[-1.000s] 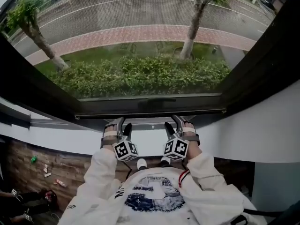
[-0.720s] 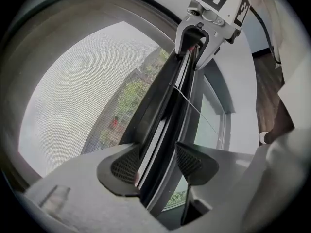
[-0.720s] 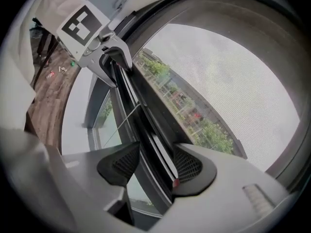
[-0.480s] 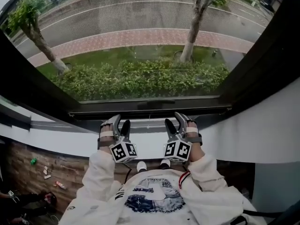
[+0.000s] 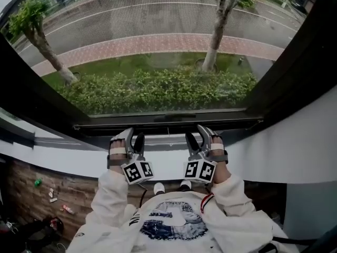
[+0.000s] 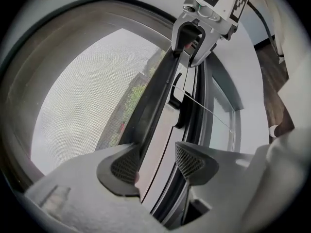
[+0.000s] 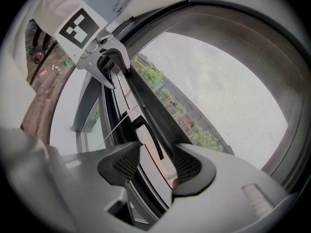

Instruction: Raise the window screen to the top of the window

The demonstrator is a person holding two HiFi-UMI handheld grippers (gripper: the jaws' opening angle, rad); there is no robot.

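Observation:
The window screen is a fine mesh [image 5: 158,15] with a dark bottom bar [image 5: 105,126] running across the window, a little above the sill. My left gripper [image 5: 135,136] holds the bar left of its centre handle and my right gripper [image 5: 196,134] holds it right of the handle. In the left gripper view the jaws [image 6: 158,164] straddle the bar [image 6: 158,89], with one pad [image 6: 127,165] against its dark edge; the right gripper [image 6: 192,42] clamps it further along. The right gripper view mirrors this: jaws [image 7: 158,165] shut around the bar [image 7: 146,103], with the left gripper [image 7: 109,64] beyond.
A black window frame [image 5: 295,73] surrounds the opening, with a white sill [image 5: 263,157] below it. A thin cord [image 6: 209,111] crosses the lower pane. Outside are a hedge [image 5: 158,88] and trees. Wooden floor [image 5: 47,194] with small scattered items lies at lower left.
Both grippers have moved up together with the screen's bottom bar. The bar stands a little higher above the sill than before.

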